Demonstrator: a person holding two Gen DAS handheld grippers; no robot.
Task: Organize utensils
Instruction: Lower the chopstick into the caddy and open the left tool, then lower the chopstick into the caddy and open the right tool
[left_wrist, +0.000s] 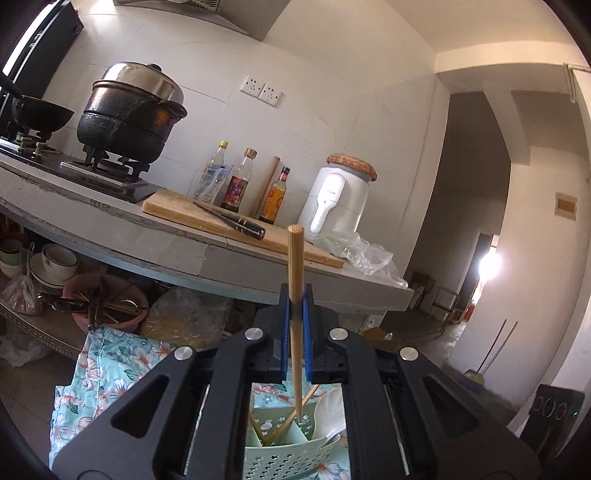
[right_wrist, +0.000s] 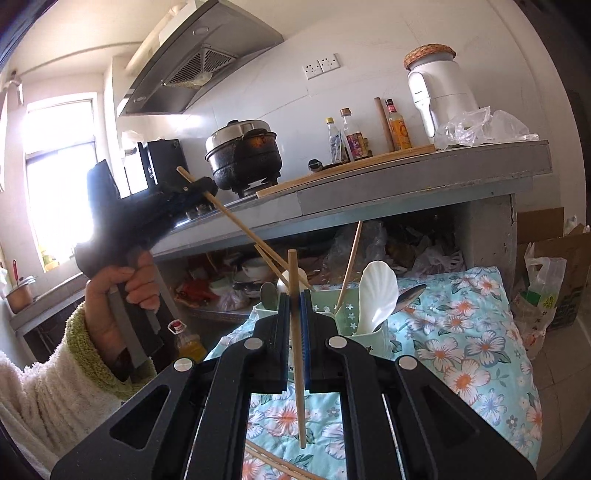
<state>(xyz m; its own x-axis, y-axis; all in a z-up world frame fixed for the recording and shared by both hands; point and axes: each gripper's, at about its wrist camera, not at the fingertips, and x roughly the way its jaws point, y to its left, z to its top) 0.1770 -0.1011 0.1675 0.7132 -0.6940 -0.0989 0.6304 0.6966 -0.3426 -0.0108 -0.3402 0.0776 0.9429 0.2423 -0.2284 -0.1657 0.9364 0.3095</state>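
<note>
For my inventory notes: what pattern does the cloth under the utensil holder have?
Light blue cloth with white and orange flowers; clearest in the right wrist view.

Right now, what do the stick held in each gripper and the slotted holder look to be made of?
Both chopsticks: pale, matte, with fine lengthwise streaks, so probably bamboo or wood. Utensil holder: mint green, smooth, star-shaped cut-outs, most likely moulded plastic. Scalloped white spoon standing in it: glossy, plastic or ceramic, I cannot tell which.

Floral cloth (right_wrist: 461, 332) ahead of right gripper (right_wrist: 294, 295): green caddy (right_wrist: 373, 338) stands on it; chopsticks (right_wrist: 273, 463) lie loose below the fingers.
</note>
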